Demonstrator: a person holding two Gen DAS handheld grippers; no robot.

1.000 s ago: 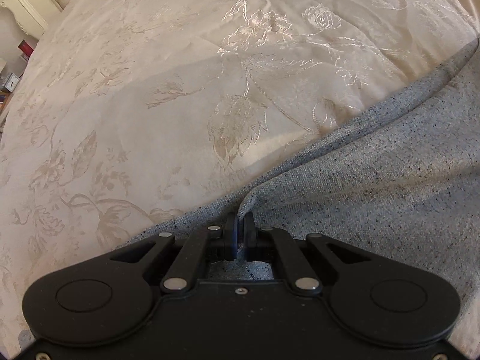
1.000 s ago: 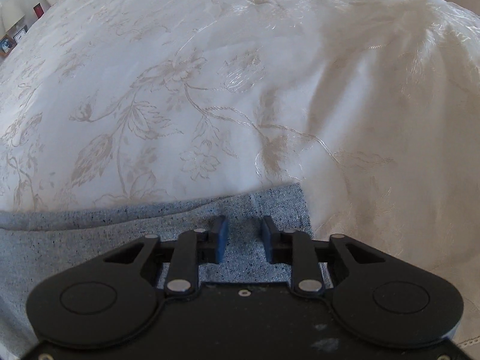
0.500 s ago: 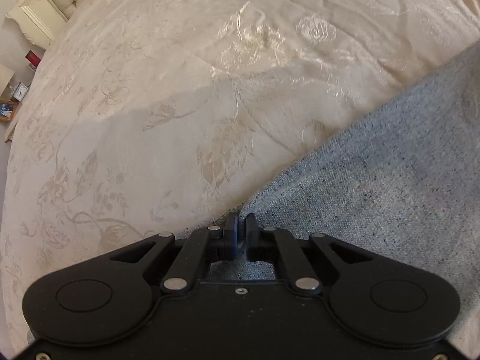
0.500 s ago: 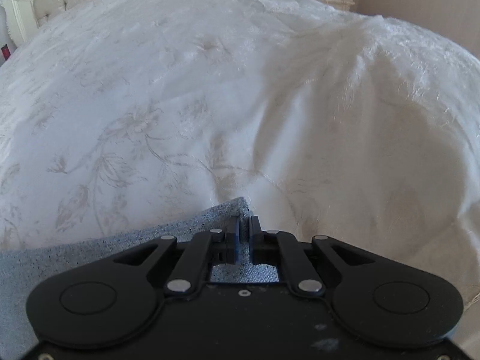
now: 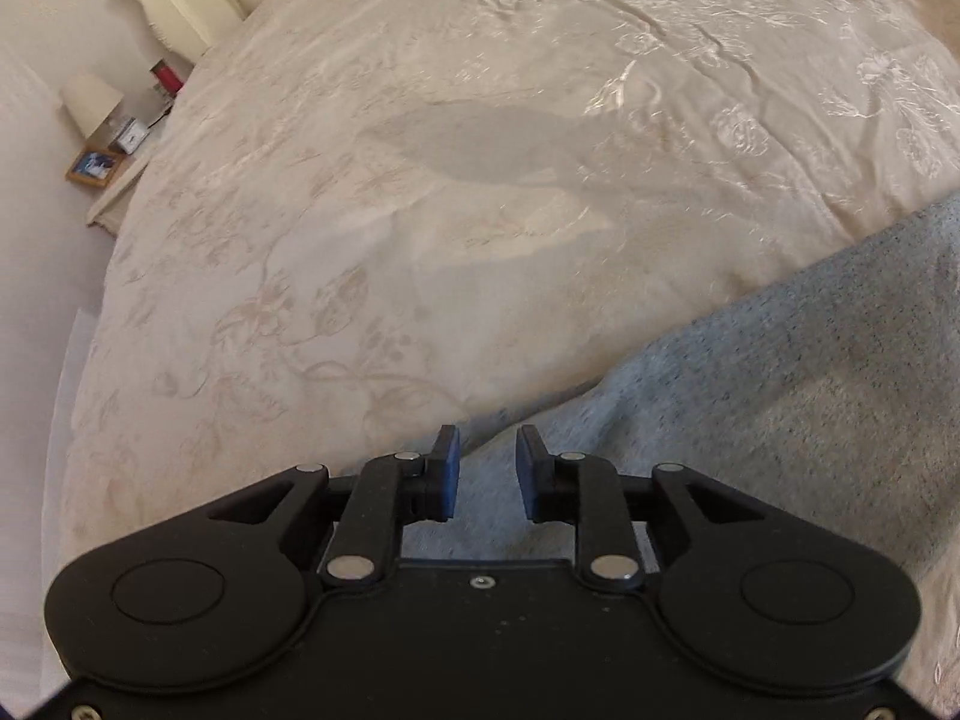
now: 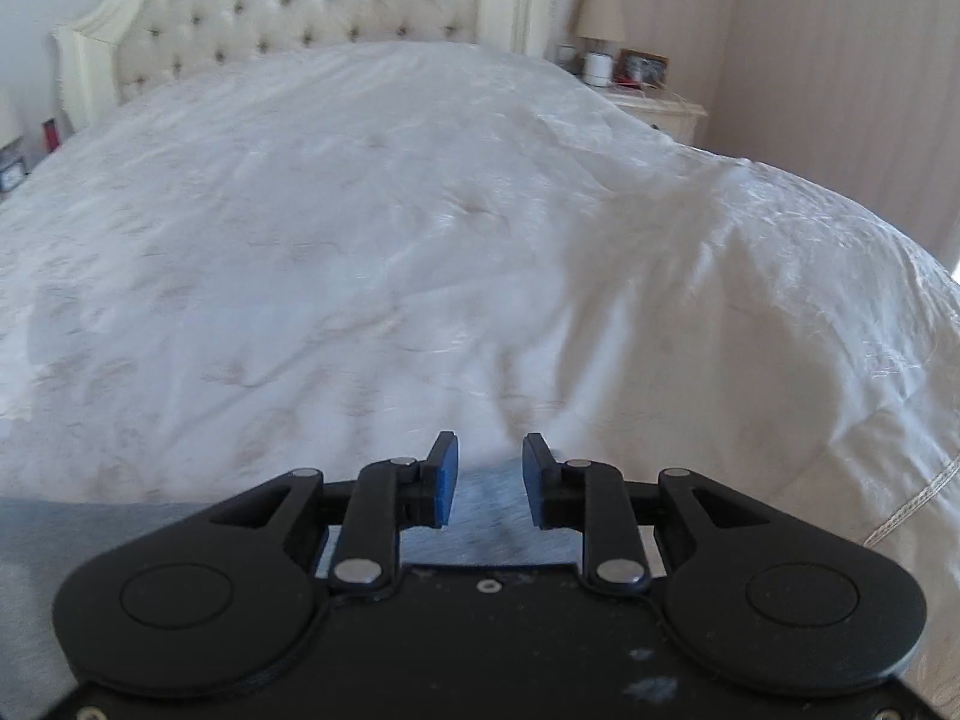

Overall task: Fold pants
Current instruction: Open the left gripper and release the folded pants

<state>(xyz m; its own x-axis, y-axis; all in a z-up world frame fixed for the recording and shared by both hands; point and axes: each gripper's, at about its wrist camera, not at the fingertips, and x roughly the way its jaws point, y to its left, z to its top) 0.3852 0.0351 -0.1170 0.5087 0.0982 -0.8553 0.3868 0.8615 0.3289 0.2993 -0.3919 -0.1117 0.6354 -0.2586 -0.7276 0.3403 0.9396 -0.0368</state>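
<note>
With both sets of fingers parted and gripping nothing, I have the grey pants [image 5: 750, 372] lying loose on the bed's cream floral bedspread [image 5: 420, 210], spread from under my left gripper [image 5: 487, 468] off toward the right edge of that view. My left gripper hovers over the fabric's edge, its blue pads a moderate gap apart with cloth visible below but not between them. My right gripper [image 6: 489, 480] is likewise open; only a blurred patch of grey shows beneath it, with the tufted headboard [image 6: 288, 18] far beyond. My worry is that the slippery-looking satin bedspread lets the fold slide or sag open now nothing pins it. If I re-grasp carelessly, I could pinch bedspread together with pants, or catch one layer only and drag the fold askew. The blur in the right view makes it hard for me to judge alignment.
</note>
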